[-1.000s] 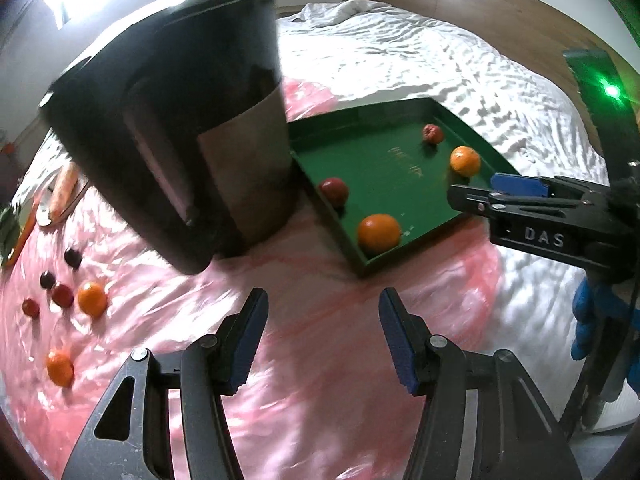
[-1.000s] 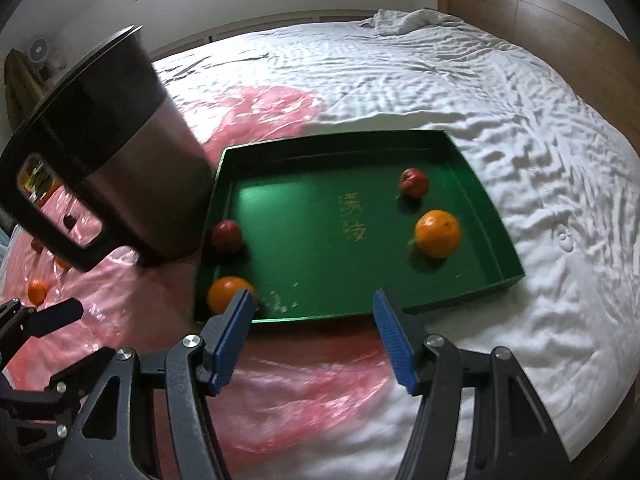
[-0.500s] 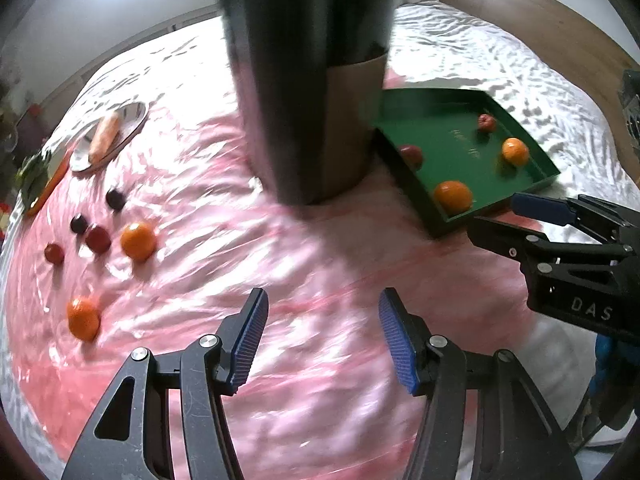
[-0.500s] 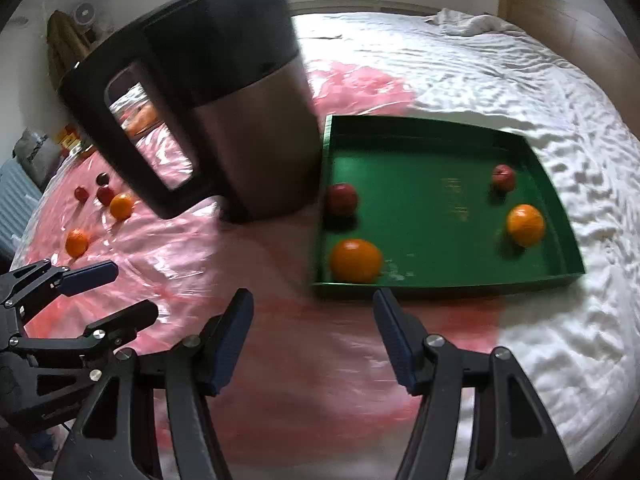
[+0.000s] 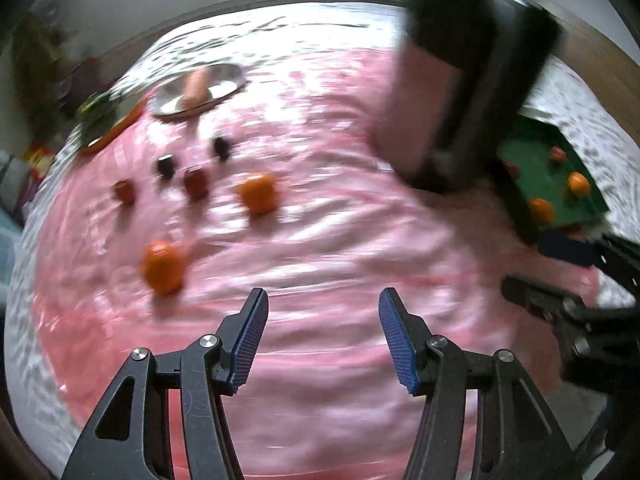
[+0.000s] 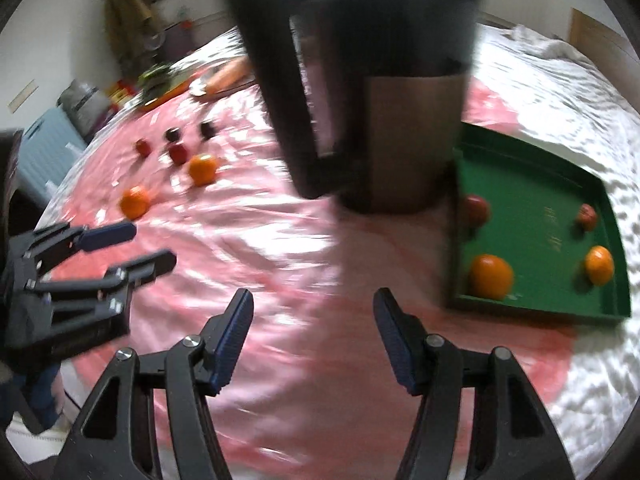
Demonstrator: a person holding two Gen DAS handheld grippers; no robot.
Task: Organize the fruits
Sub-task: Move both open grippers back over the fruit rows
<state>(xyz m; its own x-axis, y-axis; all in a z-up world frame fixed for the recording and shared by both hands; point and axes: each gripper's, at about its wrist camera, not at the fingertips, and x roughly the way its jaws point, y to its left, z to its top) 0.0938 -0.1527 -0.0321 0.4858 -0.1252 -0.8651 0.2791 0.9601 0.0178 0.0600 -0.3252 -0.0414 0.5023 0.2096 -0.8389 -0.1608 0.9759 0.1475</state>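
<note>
Loose fruits lie on the pink sheet: a near orange (image 5: 163,266) (image 6: 135,202), a second orange (image 5: 258,196) (image 6: 203,169), and small red and dark fruits (image 5: 196,182) (image 6: 177,153) behind them. A green tray (image 6: 540,308) (image 5: 596,200) at the right holds two oranges and two red fruits. My left gripper (image 5: 322,334) is open and empty, well short of the loose fruits. My right gripper (image 6: 312,336) is open and empty above the sheet, left of the tray. Each gripper shows in the other's view, the left (image 6: 124,248) and the right (image 5: 552,268).
A tall black and steel kettle (image 6: 360,92) (image 5: 468,92) stands between the loose fruits and the tray. A metal plate with a carrot (image 5: 198,90) and a board with vegetables (image 5: 108,120) lie at the far left. White bedding surrounds the sheet.
Both grippers have swung left. The loose fruits have come toward the middle of both views, and the tray has slid to the right edge. Both stay open.
</note>
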